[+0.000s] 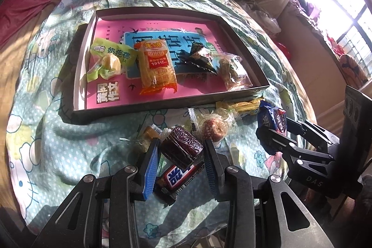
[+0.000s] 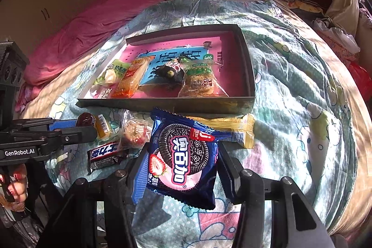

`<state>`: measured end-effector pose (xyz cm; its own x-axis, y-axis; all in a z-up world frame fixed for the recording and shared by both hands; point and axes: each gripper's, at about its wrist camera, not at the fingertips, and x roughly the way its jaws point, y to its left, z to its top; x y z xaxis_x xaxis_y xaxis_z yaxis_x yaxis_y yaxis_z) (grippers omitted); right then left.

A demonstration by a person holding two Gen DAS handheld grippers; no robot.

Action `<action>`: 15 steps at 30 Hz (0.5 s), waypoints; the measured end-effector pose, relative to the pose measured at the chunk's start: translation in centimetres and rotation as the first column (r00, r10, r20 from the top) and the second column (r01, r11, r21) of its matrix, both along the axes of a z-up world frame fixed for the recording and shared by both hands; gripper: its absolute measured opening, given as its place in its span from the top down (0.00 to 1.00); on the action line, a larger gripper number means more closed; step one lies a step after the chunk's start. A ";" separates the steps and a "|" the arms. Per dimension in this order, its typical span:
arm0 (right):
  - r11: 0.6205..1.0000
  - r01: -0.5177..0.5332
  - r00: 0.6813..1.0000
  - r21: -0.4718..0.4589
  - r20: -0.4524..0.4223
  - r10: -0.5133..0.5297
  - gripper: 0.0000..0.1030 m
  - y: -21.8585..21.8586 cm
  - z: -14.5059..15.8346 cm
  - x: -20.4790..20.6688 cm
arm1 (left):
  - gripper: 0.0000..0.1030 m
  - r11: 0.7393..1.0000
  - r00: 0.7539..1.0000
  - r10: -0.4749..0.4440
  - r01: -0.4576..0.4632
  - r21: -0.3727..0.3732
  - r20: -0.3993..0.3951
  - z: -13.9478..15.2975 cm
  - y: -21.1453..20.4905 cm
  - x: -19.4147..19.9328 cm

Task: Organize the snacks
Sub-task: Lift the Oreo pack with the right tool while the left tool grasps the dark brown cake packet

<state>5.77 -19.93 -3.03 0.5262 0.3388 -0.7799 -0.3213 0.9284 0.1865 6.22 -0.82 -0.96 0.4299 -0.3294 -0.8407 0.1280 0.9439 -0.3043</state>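
Right wrist view alone shows the Oreo packet (image 2: 183,159) front, jaws clamping it

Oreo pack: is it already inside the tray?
No, the Oreo pack is held between the right claw's fingers above the bedspread, on the near side of the tray.

Left wrist view: you look forward and down along the left gripper (image 1: 180,155), close over the bedspread (image 1: 69,136), facing the near edge of the shallow box (image 1: 167,106).

Right wrist view: the same heading from further right, along the right gripper (image 2: 182,166), equally close.

Shared: the box (image 2: 162,104), the loose snacks before it, and each other's gripper.
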 end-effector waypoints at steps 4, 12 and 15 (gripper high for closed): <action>1.000 0.003 1.000 0.005 0.007 -0.003 0.49 0.1 0.4 0.1 | 0.63 1.000 1.000 0.017 -0.017 0.004 0.016 0.6 0.6 0.1; 1.000 0.025 0.999 0.015 0.022 -0.026 0.49 -0.2 1.3 0.6 | 0.63 0.999 0.998 0.049 -0.050 0.010 0.033 1.3 1.7 0.3; 0.999 0.028 0.999 0.018 0.029 -0.029 0.49 -0.1 1.7 0.9 | 0.63 0.998 0.997 0.063 -0.064 0.009 0.038 1.6 2.2 0.6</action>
